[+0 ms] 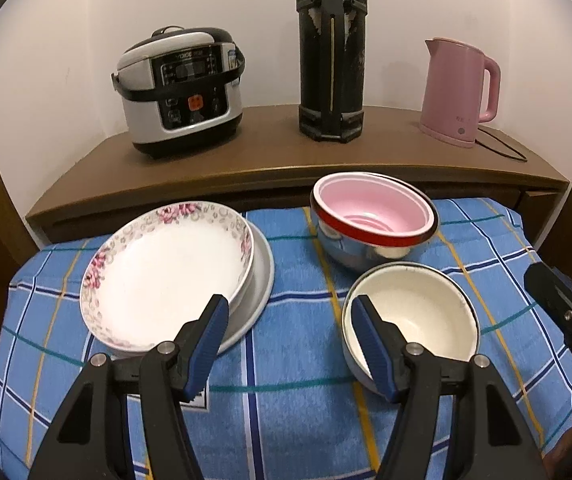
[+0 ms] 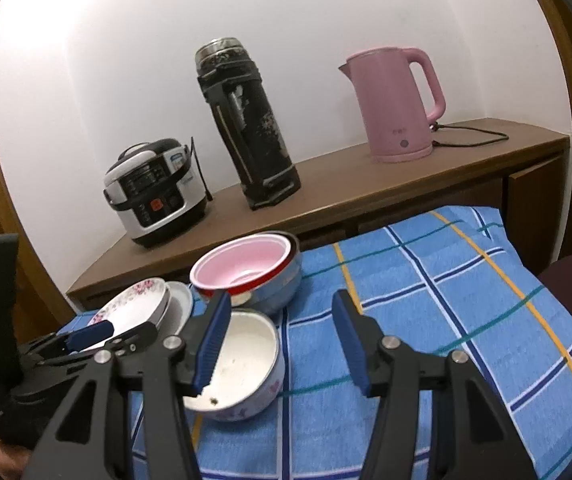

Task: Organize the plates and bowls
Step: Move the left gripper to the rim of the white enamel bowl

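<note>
A floral-rimmed plate [image 1: 165, 272] lies on a plain white plate [image 1: 259, 280] at the left of the blue checked cloth [image 1: 294, 360]. A pink bowl [image 1: 374, 208] sits nested in a steel bowl with a red band [image 1: 366, 252]. A cream enamel bowl [image 1: 418, 312] stands in front of it. My left gripper [image 1: 288, 312] is open and empty, above the cloth between the plates and the cream bowl. My right gripper [image 2: 281, 312] is open and empty, its left finger over the cream bowl [image 2: 241, 364]. The plates [image 2: 137, 308] and pink bowl [image 2: 241, 264] also show in the right wrist view.
A wooden shelf [image 1: 286, 152] behind the cloth carries a rice cooker [image 1: 177, 88], a tall black thermos [image 1: 332, 48] and a pink kettle [image 1: 460, 92] with its cord. The right gripper's body [image 1: 566, 320] shows at the right edge of the left wrist view.
</note>
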### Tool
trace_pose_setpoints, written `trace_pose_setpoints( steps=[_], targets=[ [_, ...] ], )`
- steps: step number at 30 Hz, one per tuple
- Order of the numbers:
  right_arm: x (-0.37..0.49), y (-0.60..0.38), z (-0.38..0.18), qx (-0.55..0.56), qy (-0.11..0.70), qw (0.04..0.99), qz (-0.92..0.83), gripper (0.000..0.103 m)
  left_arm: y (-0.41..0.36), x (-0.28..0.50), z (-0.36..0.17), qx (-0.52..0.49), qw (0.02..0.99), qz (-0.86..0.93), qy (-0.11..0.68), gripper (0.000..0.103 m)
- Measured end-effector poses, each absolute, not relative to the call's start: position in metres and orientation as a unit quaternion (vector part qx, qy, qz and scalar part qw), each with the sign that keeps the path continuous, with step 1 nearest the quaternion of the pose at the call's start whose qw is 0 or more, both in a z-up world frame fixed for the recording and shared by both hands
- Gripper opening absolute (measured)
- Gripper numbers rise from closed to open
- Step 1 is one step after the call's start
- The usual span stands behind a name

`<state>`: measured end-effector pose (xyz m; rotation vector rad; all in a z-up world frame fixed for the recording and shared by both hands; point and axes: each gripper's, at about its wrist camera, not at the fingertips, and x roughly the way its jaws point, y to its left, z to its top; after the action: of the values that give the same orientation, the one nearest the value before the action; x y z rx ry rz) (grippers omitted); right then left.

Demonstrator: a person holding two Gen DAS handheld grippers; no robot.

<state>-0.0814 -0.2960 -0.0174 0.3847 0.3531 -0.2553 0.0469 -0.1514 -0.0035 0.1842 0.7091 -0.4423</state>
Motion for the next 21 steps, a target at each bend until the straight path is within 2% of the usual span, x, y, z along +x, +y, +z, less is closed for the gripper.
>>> trace_pose_setpoints(
  steps=[18, 20, 21],
  targets=[
    [-0.091, -0.290, -0.031, 0.185, 0.226, 0.951, -0.106, 0.053, -0.143, 0.045, -0.022, 0.089, 0.897, -0.206, 0.382, 0.066],
    [-0.088, -0.291, -0.032, 0.191, 0.229, 0.950, -0.097, 0.049, -0.144, 0.047, -0.023, 0.083, 0.895, -0.211, 0.384, 0.066],
    [-0.086, -0.290, -0.033, 0.191, 0.233, 0.949, -0.094, 0.042, -0.144, 0.049, -0.023, 0.077, 0.894, -0.214, 0.387, 0.066]
  ],
)
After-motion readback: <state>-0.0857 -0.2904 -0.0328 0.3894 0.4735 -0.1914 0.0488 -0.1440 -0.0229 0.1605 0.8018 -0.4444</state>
